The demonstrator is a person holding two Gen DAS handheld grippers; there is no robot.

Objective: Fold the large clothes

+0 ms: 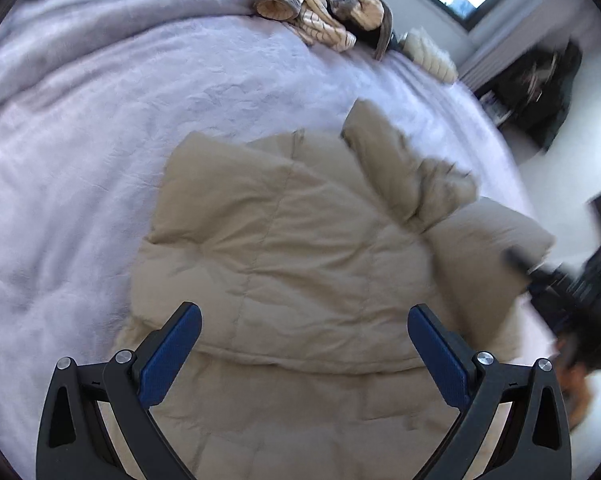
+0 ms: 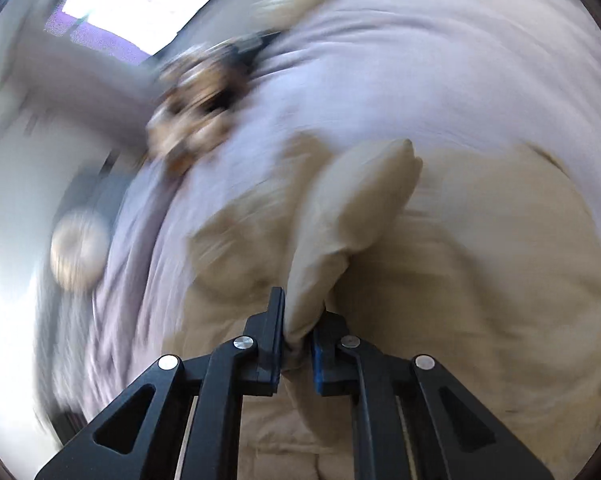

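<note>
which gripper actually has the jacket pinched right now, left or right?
The right gripper: its jaws are shut on a fold of the beige puffer jacket. The left gripper hangs wide open above the jacket, nothing between its fingers.

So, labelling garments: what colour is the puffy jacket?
Beige puffy jacket, clearest in the left wrist view.

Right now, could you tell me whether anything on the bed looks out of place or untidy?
Yes. A heap of cream and grey clothes lies crumpled at the far edge of the bed, unfolded. On the beige puffer jacket, one sleeve lies bunched across the body. The right gripper pinches a jacket fold.
</note>
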